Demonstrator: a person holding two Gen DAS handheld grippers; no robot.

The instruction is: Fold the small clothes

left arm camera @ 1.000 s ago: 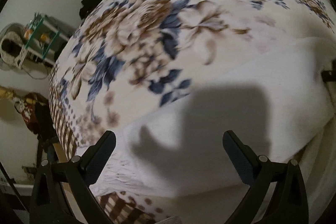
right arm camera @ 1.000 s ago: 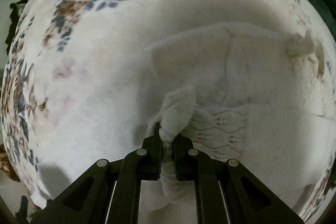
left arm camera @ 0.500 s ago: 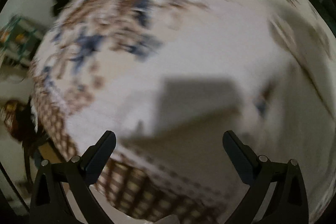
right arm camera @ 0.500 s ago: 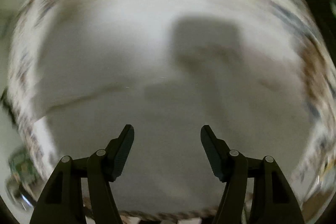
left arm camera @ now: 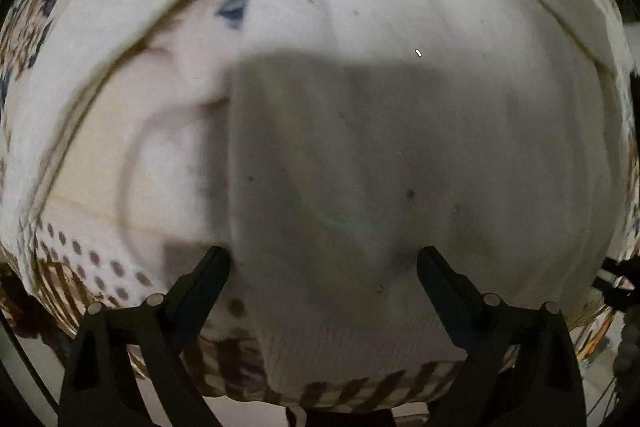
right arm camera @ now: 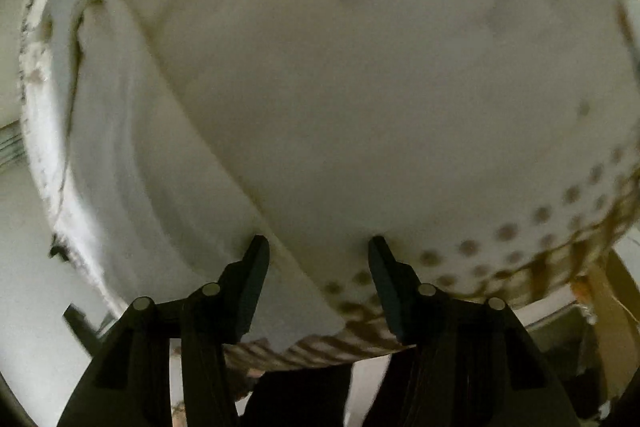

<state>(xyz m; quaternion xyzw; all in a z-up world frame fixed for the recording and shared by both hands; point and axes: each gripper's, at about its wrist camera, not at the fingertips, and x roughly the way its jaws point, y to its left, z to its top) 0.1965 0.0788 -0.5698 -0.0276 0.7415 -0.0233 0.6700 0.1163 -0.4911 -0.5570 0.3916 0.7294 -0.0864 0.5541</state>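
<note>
A white knitted garment [left arm camera: 400, 147] lies flat on the flowered bedspread [left arm camera: 36, 7] and fills most of the left wrist view. My left gripper [left arm camera: 324, 267] is open just above it near the bed's front edge, holding nothing. In the right wrist view the same white garment [right arm camera: 132, 167] lies at the left, its edge running diagonally to the front. My right gripper [right arm camera: 318, 259] is open over that edge, empty. Both views are somewhat blurred.
The bedspread's dotted and striped border [right arm camera: 520, 239] runs along the bed's front edge, also in the left wrist view [left arm camera: 80, 267]. Pale floor [right arm camera: 24, 267] lies beyond the edge, with dark objects below.
My right gripper let go of the bunched white cloth and opened. Both grippers swung toward the bed's front edge, and the left one now hangs over the garment.
</note>
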